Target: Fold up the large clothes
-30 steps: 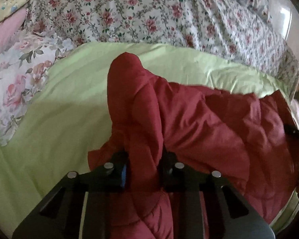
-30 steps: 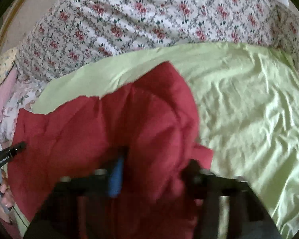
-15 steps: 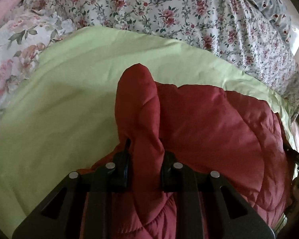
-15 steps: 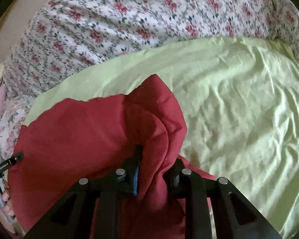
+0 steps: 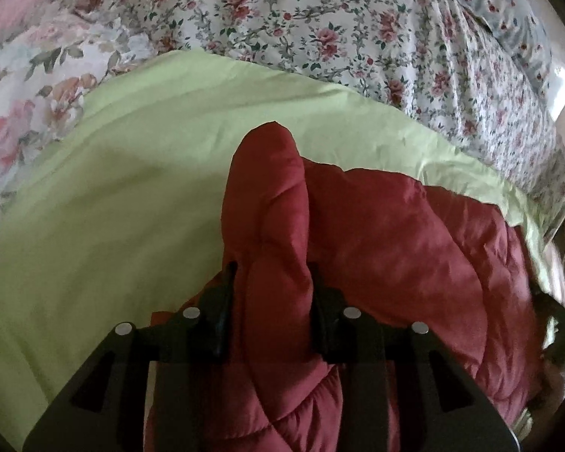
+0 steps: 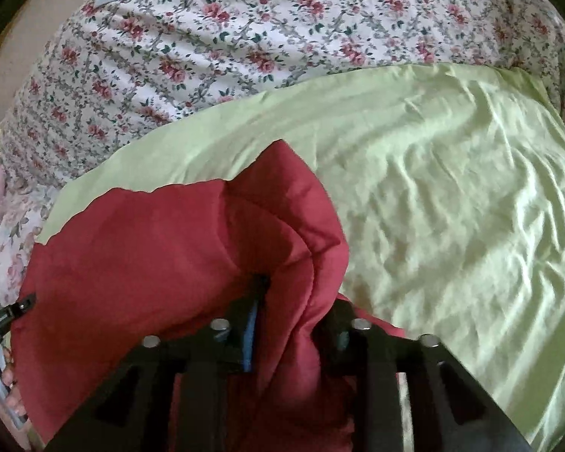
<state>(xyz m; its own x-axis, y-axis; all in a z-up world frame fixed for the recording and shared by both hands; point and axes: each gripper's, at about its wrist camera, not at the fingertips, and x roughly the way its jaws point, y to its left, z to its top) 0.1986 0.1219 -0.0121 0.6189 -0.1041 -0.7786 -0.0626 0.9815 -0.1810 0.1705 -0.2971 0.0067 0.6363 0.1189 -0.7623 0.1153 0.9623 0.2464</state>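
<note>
A dark red quilted garment (image 5: 414,233) lies spread on a light green sheet (image 5: 132,188). My left gripper (image 5: 271,269) has a raised fold of its left edge between the fingers. The jaws are opening, and the puffy cloth still fills the gap and touches both pads. In the right wrist view the same garment (image 6: 139,248) stretches to the left. My right gripper (image 6: 295,293) has the right-hand fold between its fingers. Its jaws are opening too, with the cloth still pressed between them. A blue pad (image 6: 250,324) shows on its left finger.
A white quilt with red flowers (image 5: 320,19) is bunched along the far side of the bed. A floral pillow (image 5: 19,94) lies at the left. Bare wrinkled green sheet (image 6: 452,188) spreads to the right. A hand on the other gripper (image 6: 3,316) shows at the left edge.
Both grippers carried the garment's folds forward and lower over the green sheet. The blur in the right view has gone. The fingers of both now stand slightly wider around the cloth.
</note>
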